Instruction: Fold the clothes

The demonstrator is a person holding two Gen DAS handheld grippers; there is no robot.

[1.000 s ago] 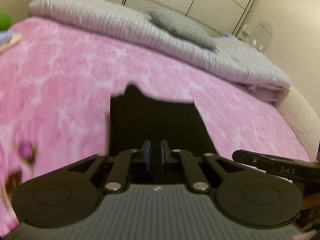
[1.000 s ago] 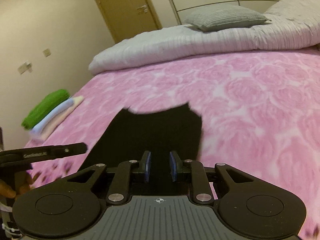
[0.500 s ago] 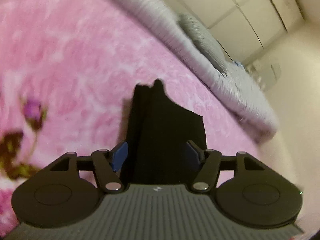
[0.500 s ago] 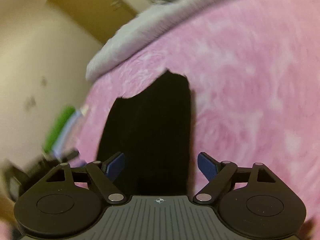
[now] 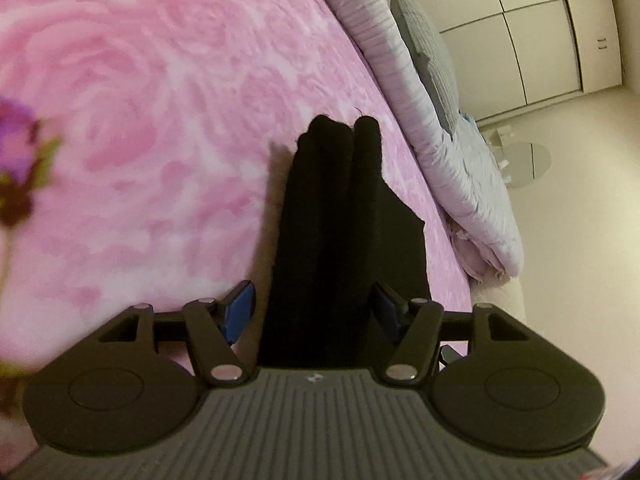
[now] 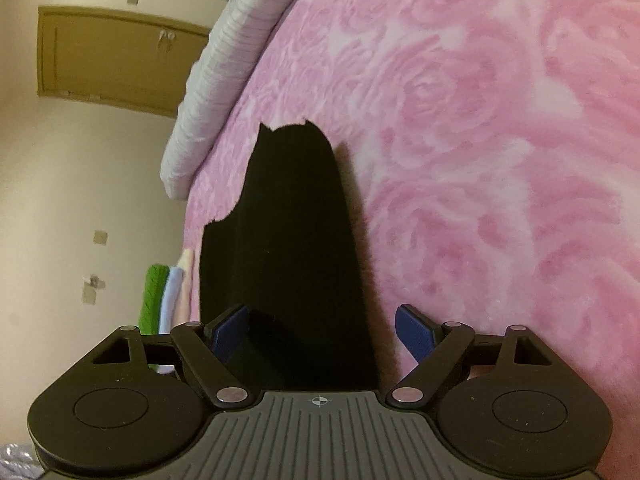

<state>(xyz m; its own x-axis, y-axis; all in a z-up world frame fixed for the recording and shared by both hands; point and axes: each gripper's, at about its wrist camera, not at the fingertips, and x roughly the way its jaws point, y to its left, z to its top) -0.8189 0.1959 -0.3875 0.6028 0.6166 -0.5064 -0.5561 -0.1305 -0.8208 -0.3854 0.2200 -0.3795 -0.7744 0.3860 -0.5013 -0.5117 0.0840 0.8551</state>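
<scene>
A black garment (image 5: 340,232) lies folded on the pink rose-patterned bedspread (image 5: 140,100). In the left wrist view its folded layers run away from me between the fingers. My left gripper (image 5: 316,308) is open, its blue pads either side of the cloth, not gripping it. In the right wrist view the same black garment (image 6: 288,248) lies flat on the bedspread (image 6: 480,120). My right gripper (image 6: 324,332) is open with the near end of the garment between its fingers. Both views are strongly rolled.
A rolled grey-lilac duvet (image 5: 440,128) with a grey pillow (image 5: 432,52) lies along the head of the bed. A stack of folded clothes, green on top (image 6: 160,300), sits at the bed's edge. White wardrobes (image 5: 532,28) and a wooden door (image 6: 112,60) stand behind.
Both grippers were shut on the black garment one second ago and have opened and let it go. Both cameras have rolled sideways and dropped closer to the cloth.
</scene>
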